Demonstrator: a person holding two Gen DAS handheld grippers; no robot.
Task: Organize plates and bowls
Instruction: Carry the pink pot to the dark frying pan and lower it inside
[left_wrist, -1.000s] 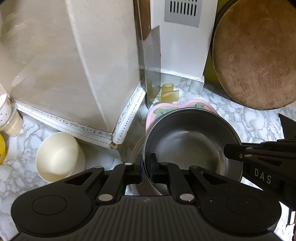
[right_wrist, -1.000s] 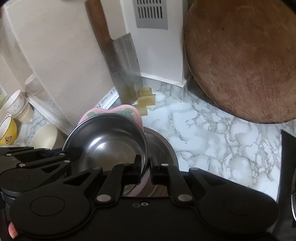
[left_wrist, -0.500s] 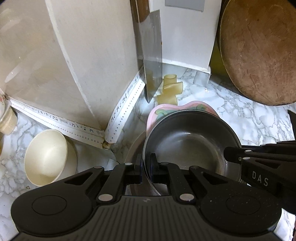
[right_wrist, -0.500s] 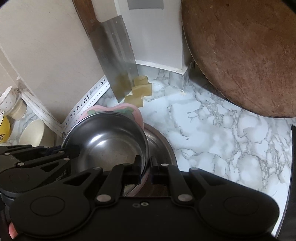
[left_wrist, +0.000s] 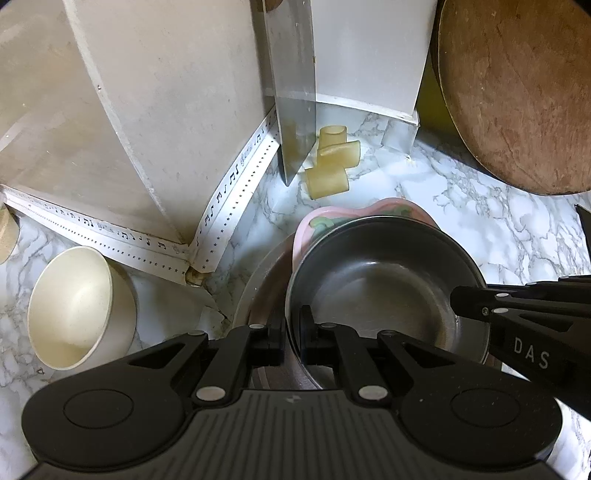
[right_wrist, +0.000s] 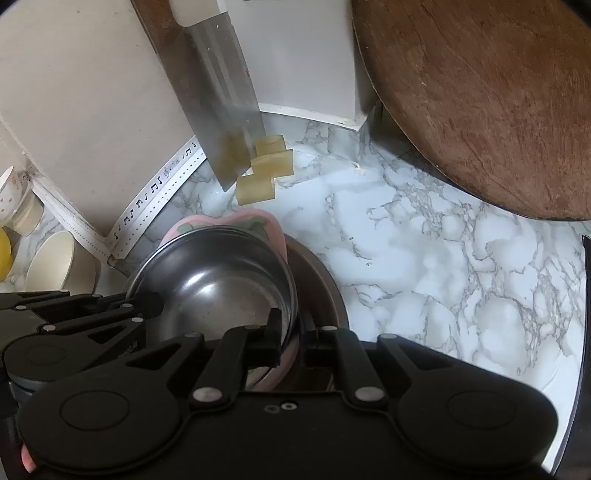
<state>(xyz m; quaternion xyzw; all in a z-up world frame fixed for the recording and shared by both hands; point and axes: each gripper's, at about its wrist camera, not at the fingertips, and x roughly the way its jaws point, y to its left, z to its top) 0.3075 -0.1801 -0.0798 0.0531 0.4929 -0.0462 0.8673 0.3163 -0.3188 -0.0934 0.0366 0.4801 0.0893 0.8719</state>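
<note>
A steel bowl (left_wrist: 376, 288) sits in a pink plate (left_wrist: 369, 210), and both are held between my two grippers. My left gripper (left_wrist: 291, 332) is shut on the bowl's left rim. My right gripper (right_wrist: 291, 332) is shut on the right rim of the steel bowl (right_wrist: 214, 288), with the edge of the pink plate (right_wrist: 229, 221) also between its fingers. A wider steel dish (right_wrist: 317, 273) lies directly under the stack; whether they touch is hidden. Each gripper shows in the other's view: the right gripper (left_wrist: 517, 310), the left gripper (right_wrist: 110, 306).
A cream bowl (left_wrist: 74, 306) stands on the marble counter (right_wrist: 443, 258) to the left, by the wall corner. A cleaver (right_wrist: 221, 110) hangs behind, with yellowish blocks (right_wrist: 266, 166) below it. A round wooden board (right_wrist: 480, 92) leans at the back right. Cups (right_wrist: 14, 199) stand at far left.
Both grippers have sunk toward the counter with the bowl and pink plate between them. The grips have not changed.
</note>
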